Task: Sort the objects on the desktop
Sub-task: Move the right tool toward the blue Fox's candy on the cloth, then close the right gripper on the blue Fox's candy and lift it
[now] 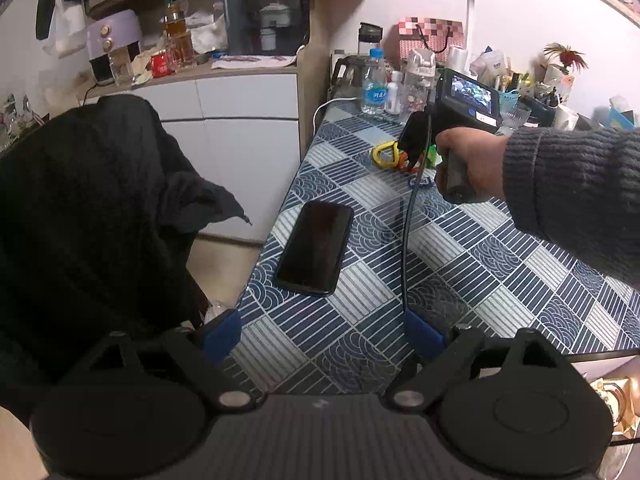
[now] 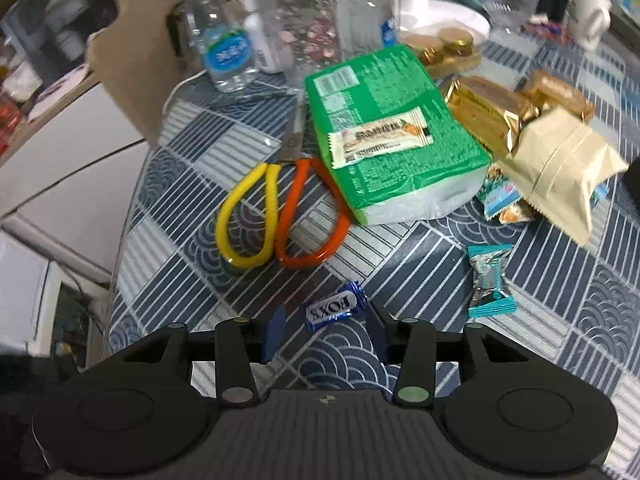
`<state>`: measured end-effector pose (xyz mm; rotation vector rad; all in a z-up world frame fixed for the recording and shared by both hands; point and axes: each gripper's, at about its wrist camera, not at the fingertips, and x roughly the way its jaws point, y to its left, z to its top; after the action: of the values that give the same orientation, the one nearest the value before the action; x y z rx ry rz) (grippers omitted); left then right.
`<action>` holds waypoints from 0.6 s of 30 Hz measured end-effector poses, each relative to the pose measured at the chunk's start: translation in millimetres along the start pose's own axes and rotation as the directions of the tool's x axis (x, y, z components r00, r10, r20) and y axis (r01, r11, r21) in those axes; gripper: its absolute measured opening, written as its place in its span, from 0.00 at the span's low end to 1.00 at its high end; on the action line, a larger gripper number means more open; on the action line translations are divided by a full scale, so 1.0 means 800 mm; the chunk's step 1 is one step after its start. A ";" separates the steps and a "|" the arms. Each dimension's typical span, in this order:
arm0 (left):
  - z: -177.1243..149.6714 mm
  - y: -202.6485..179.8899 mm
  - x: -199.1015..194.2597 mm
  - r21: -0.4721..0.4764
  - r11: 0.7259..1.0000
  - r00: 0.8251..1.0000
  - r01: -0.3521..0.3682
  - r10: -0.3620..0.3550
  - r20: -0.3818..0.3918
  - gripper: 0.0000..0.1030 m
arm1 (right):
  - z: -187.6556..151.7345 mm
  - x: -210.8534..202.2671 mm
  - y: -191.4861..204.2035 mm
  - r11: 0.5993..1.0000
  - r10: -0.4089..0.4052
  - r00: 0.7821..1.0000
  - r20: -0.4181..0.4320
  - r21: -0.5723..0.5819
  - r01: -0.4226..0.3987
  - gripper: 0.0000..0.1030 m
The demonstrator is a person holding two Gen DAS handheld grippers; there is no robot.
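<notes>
Left gripper point(image 1: 322, 334): open and empty, its blue pads spread wide above the near part of the worktop point(image 1: 500, 256).
Phone point(image 1: 316, 248): lies flat, dark screen up, close to the worktop's left edge, just beyond the left gripper.
Scissors point(image 2: 280, 212): yellow and orange loops side by side near the worktop's left edge, blades pointing to the far edge, the orange loop tucked against the green pack.
Right gripper point(image 2: 325, 332): half open, pointing steeply down, pads either side of the blue candy point(image 2: 335, 306) but not pressing on it; candy flat on the cloth.
Green pack point(image 2: 390, 136): mid-worktop, a white snack bar point(image 2: 380, 137) lying on top.
Teal candy point(image 2: 489, 276): right of the blue one, apart.
Gold and cream packets point(image 2: 536, 136): heaped toward the right edge.
Bottles point(image 2: 224, 40): upright along the far edge.
</notes>
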<state>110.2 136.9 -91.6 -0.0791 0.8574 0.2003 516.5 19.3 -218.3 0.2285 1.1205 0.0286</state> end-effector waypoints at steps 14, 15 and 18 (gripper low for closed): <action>0.000 -0.009 0.015 0.014 1.000 1.000 -0.005 0.005 -0.008 1.00 | -0.001 0.034 0.016 0.987 -0.088 0.995 0.034 -0.134 0.092 0.50; 0.000 -0.010 0.015 0.017 1.000 1.000 -0.005 0.005 -0.008 1.00 | -0.002 0.033 0.013 0.986 -0.089 0.996 0.031 -0.139 0.093 0.50; 0.000 -0.012 0.013 0.019 1.000 1.000 0.000 0.000 -0.005 1.00 | -0.006 0.028 0.003 0.983 -0.097 0.995 0.022 -0.157 0.099 0.50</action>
<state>119.3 128.8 -99.7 -0.0612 0.8643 0.1922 522.3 25.6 -239.9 0.0314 1.1080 0.0280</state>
